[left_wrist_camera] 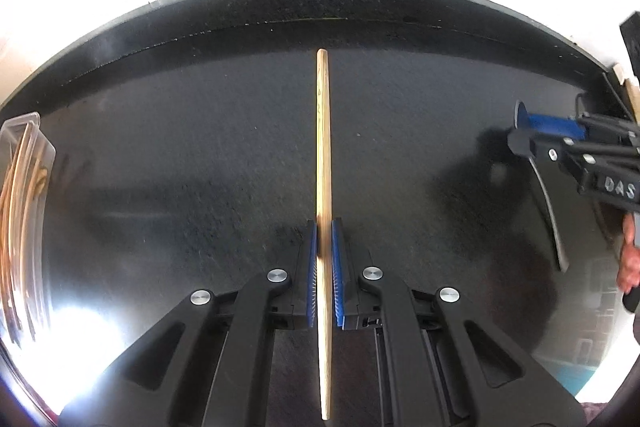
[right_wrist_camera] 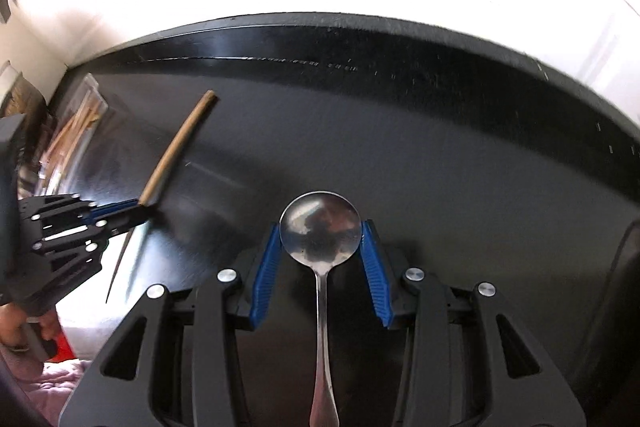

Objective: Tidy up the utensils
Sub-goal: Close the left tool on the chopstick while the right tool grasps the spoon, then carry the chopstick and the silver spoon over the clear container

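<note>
Black tabletop (left_wrist_camera: pixel 180 147) under glare: left gripper (left_wrist_camera: pixel 324 239) clamps a wooden chopstick (left_wrist_camera: pixel 323 131) mid-table; right gripper (right_wrist_camera: pixel 321 239), half spread, pinches a steel spoon (right_wrist_camera: pixel 320 231) by its bowl; clear tray (left_wrist_camera: pixel 20 195) at left edge.

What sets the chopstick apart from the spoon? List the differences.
The chopstick is pale wood, a straight thin stick; the spoon is shiny metal with a round bowl. The left hand-held gripper pinches the chopstick along its shaft; the right hand-held gripper clasps the spoon by its bowl. Both are gripped above the black table.
</note>
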### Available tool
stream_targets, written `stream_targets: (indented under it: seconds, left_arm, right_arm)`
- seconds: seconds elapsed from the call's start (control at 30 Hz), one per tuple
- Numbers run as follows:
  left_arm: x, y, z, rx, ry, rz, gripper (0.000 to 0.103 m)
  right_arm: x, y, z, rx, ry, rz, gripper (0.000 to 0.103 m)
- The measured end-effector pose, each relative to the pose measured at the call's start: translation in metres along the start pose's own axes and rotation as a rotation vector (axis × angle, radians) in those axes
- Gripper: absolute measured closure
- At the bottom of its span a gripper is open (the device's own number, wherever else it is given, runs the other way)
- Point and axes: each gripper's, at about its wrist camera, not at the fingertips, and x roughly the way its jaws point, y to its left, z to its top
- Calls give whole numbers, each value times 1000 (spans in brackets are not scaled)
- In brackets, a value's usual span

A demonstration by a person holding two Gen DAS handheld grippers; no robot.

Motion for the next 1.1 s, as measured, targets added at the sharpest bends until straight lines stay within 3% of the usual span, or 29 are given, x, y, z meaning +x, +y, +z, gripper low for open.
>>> stream_targets:
  seconds: [0.4, 0.6, 0.87, 1.1]
  left_arm:
    - [-67, 3, -23, 50, -127, -45, 97]
    - [-94, 20, -35, 12, -178, -65, 97]
    - [-141, 65, -58, -59, -248, -66, 97]
    - [-173, 114, -77, -103, -283, -24, 97]
  right_arm:
    - [-81, 70, -76, -13, -106, 46, 62]
    - [-115, 93, -99, -24, -164, 71, 62]
    - [-135, 129, -99, -48, -202, 135, 62]
    - [-142, 196, -75, -98, -226, 240, 62]
